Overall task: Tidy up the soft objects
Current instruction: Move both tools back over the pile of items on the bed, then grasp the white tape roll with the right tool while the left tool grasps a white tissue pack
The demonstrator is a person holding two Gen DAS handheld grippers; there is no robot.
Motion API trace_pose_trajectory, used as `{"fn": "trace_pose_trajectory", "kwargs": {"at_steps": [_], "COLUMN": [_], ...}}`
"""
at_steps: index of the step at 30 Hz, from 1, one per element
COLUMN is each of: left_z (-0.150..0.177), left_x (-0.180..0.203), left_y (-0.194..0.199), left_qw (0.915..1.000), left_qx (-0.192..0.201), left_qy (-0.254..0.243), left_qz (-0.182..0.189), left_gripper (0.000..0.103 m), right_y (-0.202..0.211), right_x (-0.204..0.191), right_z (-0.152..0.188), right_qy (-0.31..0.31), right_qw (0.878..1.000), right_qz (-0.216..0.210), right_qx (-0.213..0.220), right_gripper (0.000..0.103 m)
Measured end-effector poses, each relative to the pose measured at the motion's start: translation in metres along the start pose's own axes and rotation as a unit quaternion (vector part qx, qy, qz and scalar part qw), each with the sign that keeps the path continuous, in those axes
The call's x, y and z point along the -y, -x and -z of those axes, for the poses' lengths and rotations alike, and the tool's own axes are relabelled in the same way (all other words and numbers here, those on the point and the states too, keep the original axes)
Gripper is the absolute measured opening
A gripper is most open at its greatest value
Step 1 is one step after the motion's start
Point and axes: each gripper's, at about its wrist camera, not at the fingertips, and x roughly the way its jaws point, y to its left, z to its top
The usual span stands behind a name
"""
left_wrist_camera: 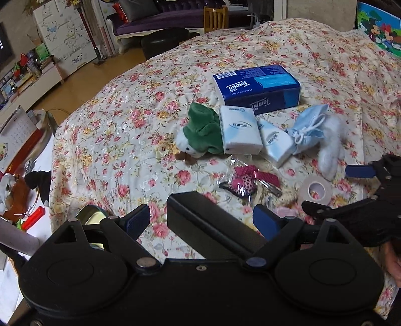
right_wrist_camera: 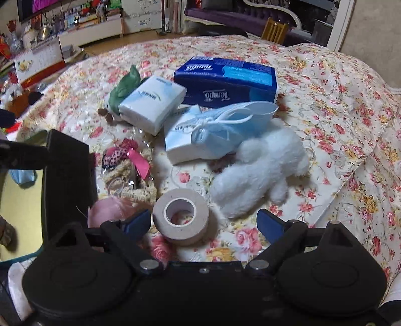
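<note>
On the flowered bedspread (left_wrist_camera: 112, 140) lie a blue Tempo tissue pack (right_wrist_camera: 225, 80), two white tissue packs (right_wrist_camera: 153, 105), a green plush toy (left_wrist_camera: 200, 133), blue face masks (right_wrist_camera: 225, 125), a white fluffy plush (right_wrist_camera: 258, 173), a wrapped pink leopard bow (right_wrist_camera: 125, 155) and a tape roll (right_wrist_camera: 180, 215). My right gripper (right_wrist_camera: 205, 223) is open around the tape roll, which sits near its left finger. My left gripper (left_wrist_camera: 202, 222) is open above the wall of a black bin (right_wrist_camera: 67, 170); its pads do not touch the wall. The right gripper (left_wrist_camera: 334, 188) also shows at the right of the left wrist view.
A pink fluffy item (right_wrist_camera: 105, 213) lies beside the bin, and something blue (right_wrist_camera: 22, 175) lies inside it. Left of the bed stands a table with a calendar (left_wrist_camera: 17, 135) and toys. A wooden chair (left_wrist_camera: 215, 17) and a sofa stand beyond the far edge.
</note>
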Motion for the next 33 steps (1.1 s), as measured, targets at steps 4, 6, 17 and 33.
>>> {"fn": "trace_pose_trajectory", "kwargs": {"at_steps": [4,6,17,33], "left_z": [0.004,0.002,-0.051,-0.096], "left_x": [0.0,0.0,-0.001,0.06], "left_y": [0.005,0.005,-0.025,-0.111], "left_qw": [1.0,1.0,0.9997,0.9972], "left_qx": [0.001,0.0,-0.006,-0.062], "left_qy": [-0.001,-0.002,0.022,0.031], "left_qz": [-0.002,-0.005,-0.008,-0.027], "left_gripper": [0.087,0.086,0.086,0.086], "right_y": [-0.005,-0.01,0.003,0.018], "right_x": [-0.004,-0.004,0.034,0.102], "right_z": [0.002,0.002,-0.002,0.001], "right_qy": [0.006,0.007,-0.058,-0.182], "right_qw": [1.0,1.0,0.998,0.983], "right_qz": [-0.01,-0.01,0.012,-0.004], "right_qx": [-0.016,-0.029,-0.037,-0.029], "right_gripper": [0.071,0.064,0.044,0.045]}}
